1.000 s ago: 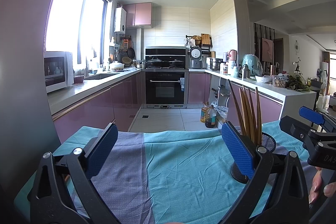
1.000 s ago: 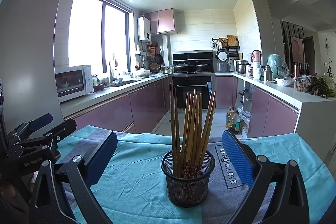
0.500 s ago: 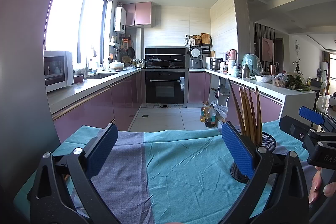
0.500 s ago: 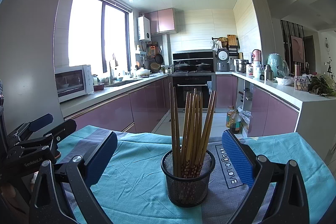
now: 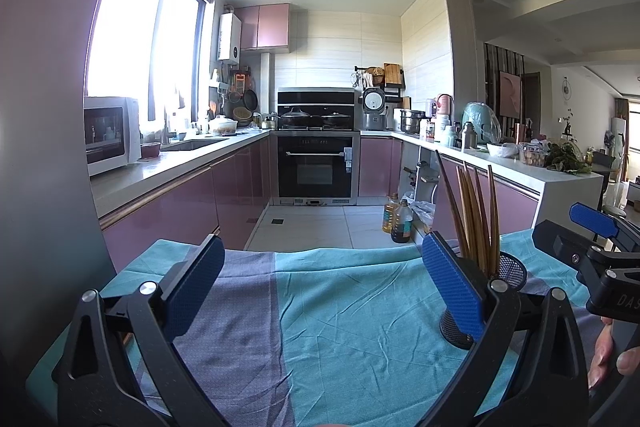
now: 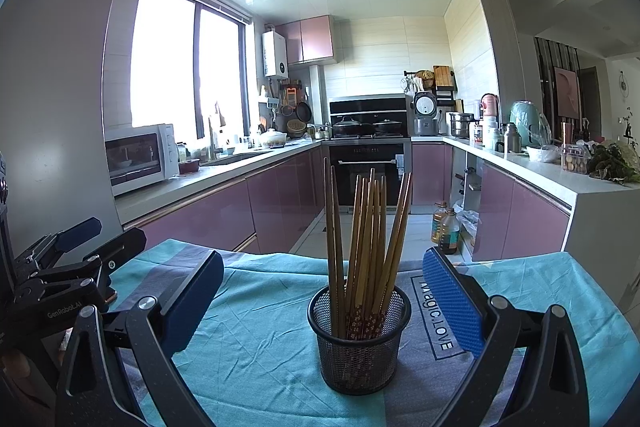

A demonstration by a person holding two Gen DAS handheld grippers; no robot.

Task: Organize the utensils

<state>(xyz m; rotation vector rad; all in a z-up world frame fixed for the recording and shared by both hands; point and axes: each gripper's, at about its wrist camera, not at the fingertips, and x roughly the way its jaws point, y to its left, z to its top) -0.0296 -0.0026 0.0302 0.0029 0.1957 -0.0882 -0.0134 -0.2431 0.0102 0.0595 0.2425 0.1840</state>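
- Right gripper (image 6: 320,301) spread wide, blue pads (image 6: 450,301) flanking but not touching the mesh holder, nothing pinched.
- Left gripper (image 5: 320,285) likewise spread wide above bare cloth, holding nothing.
- Black mesh holder (image 6: 359,341) upright at lower centre of the right wrist view, between the two pads; in the left wrist view partly hidden behind the right-hand pad, at lower right (image 5: 510,269).
- Wooden chopsticks (image 6: 366,239) bundled inside, tips fanning upward.
- Teal and grey tablecloth (image 6: 256,339) beneath, printed "Magic LOVE" right of the holder.
- Oil bottles (image 6: 444,229) on the floor beyond the cloth's far edge.
- Microwave (image 6: 140,157) at middle left, oven (image 6: 370,167) at centre back.
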